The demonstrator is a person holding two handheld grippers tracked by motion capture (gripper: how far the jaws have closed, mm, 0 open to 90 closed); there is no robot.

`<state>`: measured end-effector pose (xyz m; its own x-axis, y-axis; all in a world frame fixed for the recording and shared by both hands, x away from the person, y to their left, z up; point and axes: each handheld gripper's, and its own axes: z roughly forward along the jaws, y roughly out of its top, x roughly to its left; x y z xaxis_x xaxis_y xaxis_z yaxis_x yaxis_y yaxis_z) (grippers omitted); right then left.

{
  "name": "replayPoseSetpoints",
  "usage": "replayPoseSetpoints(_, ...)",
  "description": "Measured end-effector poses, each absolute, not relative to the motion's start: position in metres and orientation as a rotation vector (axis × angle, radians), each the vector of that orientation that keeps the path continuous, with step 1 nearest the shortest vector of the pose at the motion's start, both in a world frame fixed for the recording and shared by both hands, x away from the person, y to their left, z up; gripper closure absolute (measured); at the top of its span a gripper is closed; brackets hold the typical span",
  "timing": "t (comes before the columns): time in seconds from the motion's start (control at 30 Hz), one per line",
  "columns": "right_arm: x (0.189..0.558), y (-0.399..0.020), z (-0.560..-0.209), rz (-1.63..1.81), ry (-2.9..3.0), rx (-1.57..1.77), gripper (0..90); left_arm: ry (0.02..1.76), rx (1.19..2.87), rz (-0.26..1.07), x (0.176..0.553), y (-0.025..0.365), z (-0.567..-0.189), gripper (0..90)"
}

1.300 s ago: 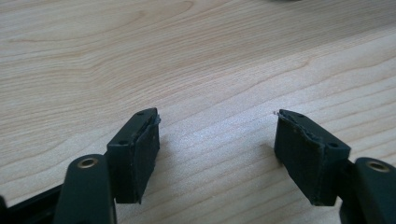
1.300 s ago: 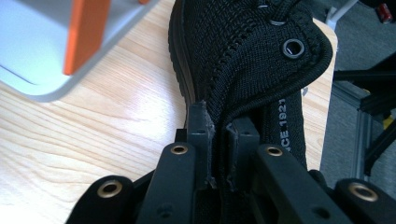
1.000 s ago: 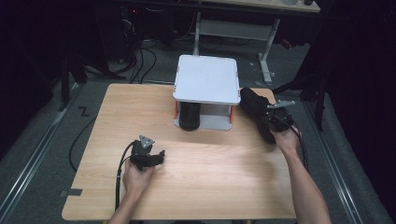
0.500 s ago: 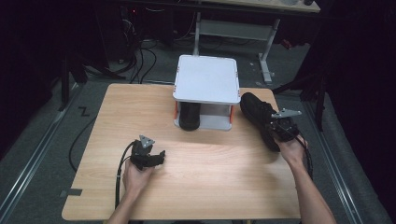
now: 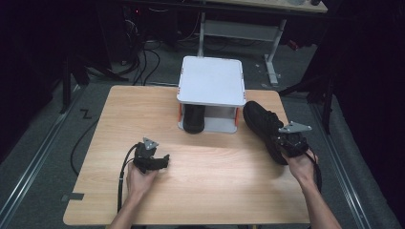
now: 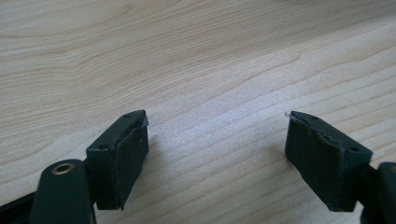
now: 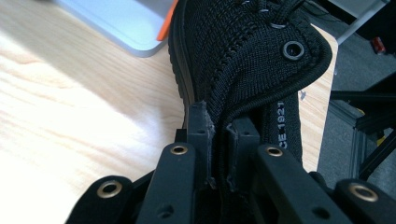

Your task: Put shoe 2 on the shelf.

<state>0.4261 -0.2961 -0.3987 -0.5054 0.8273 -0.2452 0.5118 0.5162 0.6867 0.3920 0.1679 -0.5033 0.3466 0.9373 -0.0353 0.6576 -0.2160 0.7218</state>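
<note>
Shoe (image 5: 263, 128) and right gripper (image 5: 290, 143) now sit farther toward the table's (image 5: 224, 191) right edge than a second ago, off beside the white shelf stand (image 5: 211, 81); the jaws pinch the shoe's knit collar tight. The left gripper (image 5: 152, 160) has kept its place, its jaws just having opened, now spread with nothing between. The pale wooden table stands in a dark room, cables on the floor. The shoe's lining reads "CE 1921".

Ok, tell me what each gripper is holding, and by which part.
The right gripper is clamped on the black shoe, pinching the knit collar edge at its opening. The left gripper holds nothing; its jaws stand open over the bare table.
</note>
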Motion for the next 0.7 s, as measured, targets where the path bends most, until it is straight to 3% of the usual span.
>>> replayPoseSetpoints(0.3,0.395,-0.288,-0.395,0.774,2.227,1.070,82.3,1.373,1.933,0.540,0.393,0.165,-0.493,21.9)
replayPoseSetpoints(0.7,0.373,-0.268,-0.400,0.807,2.268,1.015,82.2,1.286,1.894,0.567,0.400,0.153,-0.452,24.8)
